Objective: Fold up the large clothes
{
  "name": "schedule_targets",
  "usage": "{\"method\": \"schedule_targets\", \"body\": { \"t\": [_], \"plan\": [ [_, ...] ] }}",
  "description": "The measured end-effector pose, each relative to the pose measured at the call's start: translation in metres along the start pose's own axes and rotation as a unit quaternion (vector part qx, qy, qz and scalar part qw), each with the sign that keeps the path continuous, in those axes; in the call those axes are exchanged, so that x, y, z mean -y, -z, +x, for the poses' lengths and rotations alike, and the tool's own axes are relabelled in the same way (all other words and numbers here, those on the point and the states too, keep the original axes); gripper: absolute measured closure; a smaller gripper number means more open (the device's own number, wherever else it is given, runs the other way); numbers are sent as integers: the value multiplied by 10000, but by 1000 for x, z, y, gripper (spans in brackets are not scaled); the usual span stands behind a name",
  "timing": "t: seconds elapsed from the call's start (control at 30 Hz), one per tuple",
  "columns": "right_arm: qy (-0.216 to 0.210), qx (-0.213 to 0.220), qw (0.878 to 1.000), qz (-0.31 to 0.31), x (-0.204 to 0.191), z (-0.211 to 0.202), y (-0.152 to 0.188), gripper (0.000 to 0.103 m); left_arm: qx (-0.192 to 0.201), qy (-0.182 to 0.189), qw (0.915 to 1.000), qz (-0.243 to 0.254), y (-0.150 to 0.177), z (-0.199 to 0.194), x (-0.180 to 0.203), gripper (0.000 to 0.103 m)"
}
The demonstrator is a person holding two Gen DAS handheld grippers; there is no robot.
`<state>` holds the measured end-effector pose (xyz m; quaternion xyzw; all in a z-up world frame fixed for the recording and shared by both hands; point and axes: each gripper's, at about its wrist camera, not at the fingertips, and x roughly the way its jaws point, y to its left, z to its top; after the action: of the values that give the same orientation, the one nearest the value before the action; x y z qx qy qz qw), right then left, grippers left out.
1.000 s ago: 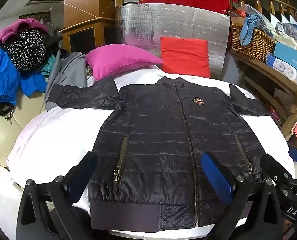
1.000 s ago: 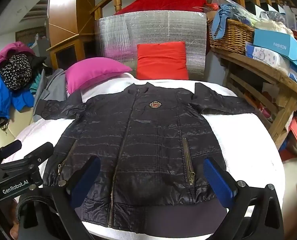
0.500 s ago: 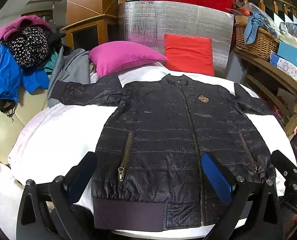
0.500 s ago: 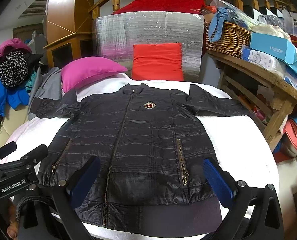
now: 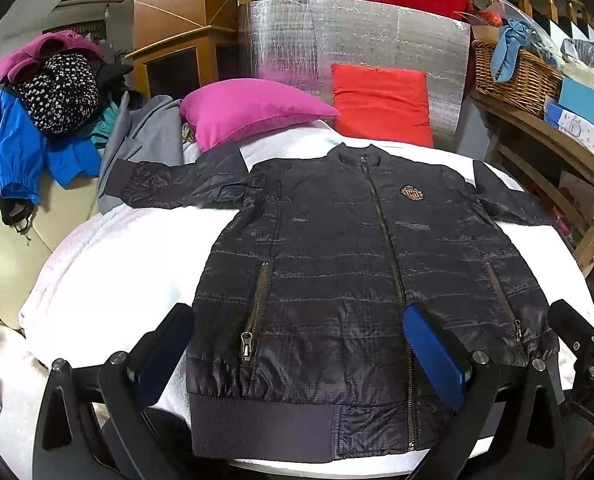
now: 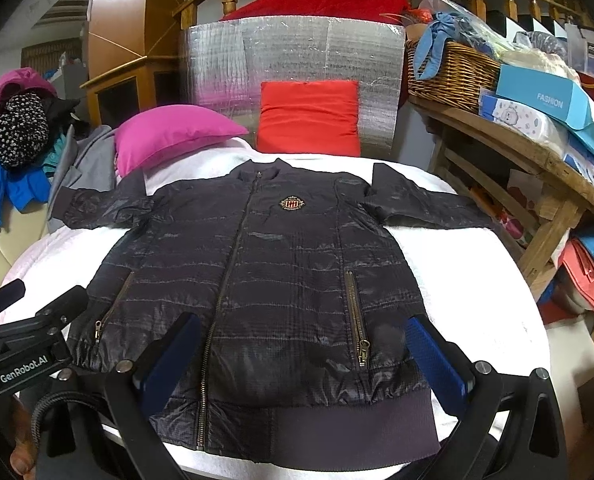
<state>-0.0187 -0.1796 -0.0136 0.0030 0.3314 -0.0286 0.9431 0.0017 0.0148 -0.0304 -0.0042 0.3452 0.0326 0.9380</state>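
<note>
Black quilted jacket (image 5: 361, 264) lies flat, zipped, front up on the white-covered surface (image 5: 109, 264), sleeves spread out, hem toward the cameras. Left gripper (image 5: 301, 354) and right gripper (image 6: 303, 354) both spread wide, holding nothing, above the hem.

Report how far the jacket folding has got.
Done: the dark quilted zip-up jacket lies flat, zipped, sleeves spread on the white padded table. In hand: nothing; left gripper and right gripper hover open above its hem. Left: every fold.
</note>
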Motion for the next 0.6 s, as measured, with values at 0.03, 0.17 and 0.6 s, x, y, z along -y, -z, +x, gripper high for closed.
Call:
{"method": "schedule_targets", "body": {
  "t": [0.03,0.17,0.6],
  "plan": [
    [5,4,10000,9,1,0,0,0,3,-2,10000,2,0,0,0,0],
    [23,4,10000,35,2,0,0,0,10,-10,10000,28,1,-1,1,0],
    [63,-21,10000,39,3,0,0,0,5,-13,10000,70,3,-2,5,0]
  ]
}}
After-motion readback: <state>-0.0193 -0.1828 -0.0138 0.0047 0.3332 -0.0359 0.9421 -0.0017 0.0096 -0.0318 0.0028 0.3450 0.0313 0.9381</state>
